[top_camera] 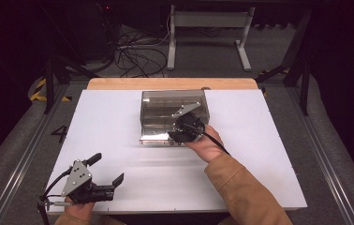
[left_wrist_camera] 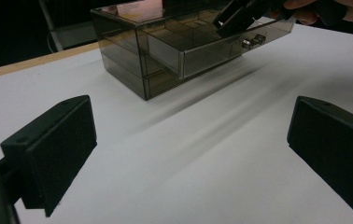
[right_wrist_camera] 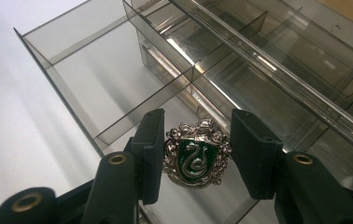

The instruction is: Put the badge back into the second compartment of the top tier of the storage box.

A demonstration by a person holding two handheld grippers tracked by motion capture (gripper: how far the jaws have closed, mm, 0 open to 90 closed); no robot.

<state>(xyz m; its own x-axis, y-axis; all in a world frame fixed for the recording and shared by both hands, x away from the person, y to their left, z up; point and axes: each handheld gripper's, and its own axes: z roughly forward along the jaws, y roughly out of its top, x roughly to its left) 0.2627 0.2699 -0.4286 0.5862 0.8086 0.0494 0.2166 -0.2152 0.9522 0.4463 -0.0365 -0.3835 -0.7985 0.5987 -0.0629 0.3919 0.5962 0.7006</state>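
Observation:
A silver crest badge [right_wrist_camera: 196, 155] with a green shield and a snake on it sits between the pads of my right gripper [right_wrist_camera: 198, 128], which is shut on it. The badge hangs just above the divided compartments of a pulled-out drawer [right_wrist_camera: 86, 60]. That drawer belongs to a smoked clear organiser box [top_camera: 173, 105] at the middle of the white table. In the high view my right gripper [top_camera: 184, 129] points down over the drawer [top_camera: 158, 137]. My left gripper [top_camera: 107, 168] rests near the front left corner, open, with bare table between its jaws [left_wrist_camera: 195, 140].
The white table top [top_camera: 259, 154] has a wooden strip [top_camera: 170, 83] along its far edge. In the left gripper view, the organiser box [left_wrist_camera: 165, 51] shows a drawer knob [left_wrist_camera: 253, 42] beside the right gripper [left_wrist_camera: 240, 14]. Cables and a metal stand lie on the floor beyond.

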